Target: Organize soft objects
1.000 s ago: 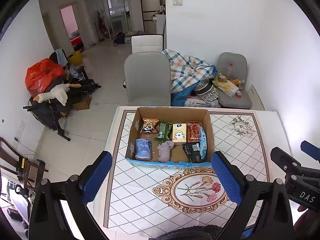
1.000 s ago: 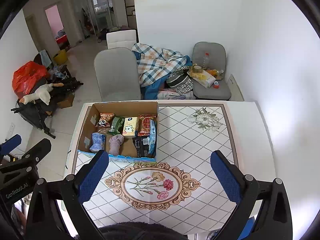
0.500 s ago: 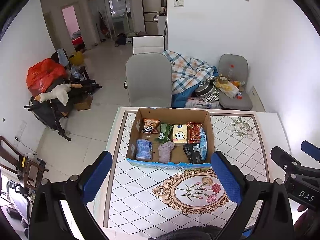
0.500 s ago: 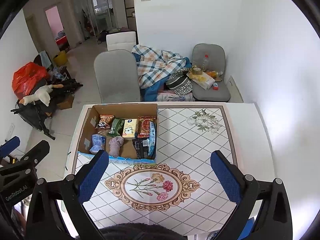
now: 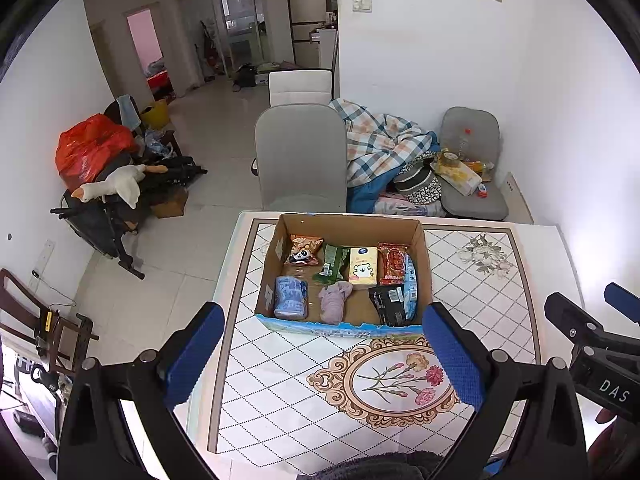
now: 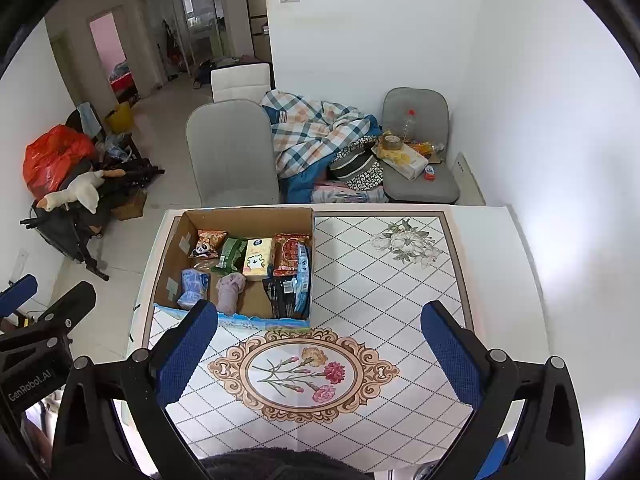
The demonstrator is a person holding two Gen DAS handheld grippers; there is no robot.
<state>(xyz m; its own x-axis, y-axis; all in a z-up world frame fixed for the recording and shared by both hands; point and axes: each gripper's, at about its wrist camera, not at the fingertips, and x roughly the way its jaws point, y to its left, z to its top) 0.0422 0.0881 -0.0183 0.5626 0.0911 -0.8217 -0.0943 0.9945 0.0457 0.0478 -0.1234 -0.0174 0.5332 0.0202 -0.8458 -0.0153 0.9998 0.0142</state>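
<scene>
Little has moved since a second ago: both grippers hang back above the near edge of the surface (image 6: 400, 280), left gripper (image 5: 320, 352) and right gripper (image 6: 320, 352) each with jaws spread wide and holding nothing. Beyond the flower medallion (image 6: 302, 374) sits the box (image 5: 276, 248), with rolled socks (image 5: 335, 300), a blue pack (image 5: 291, 297) and snack packets (image 5: 394, 264) lying inside, chair (image 5: 301, 160) behind.

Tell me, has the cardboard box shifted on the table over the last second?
No. The cardboard box keeps its place against the table's printed border and flower medallion in both views; the slight drift in the picture is camera motion.
</scene>
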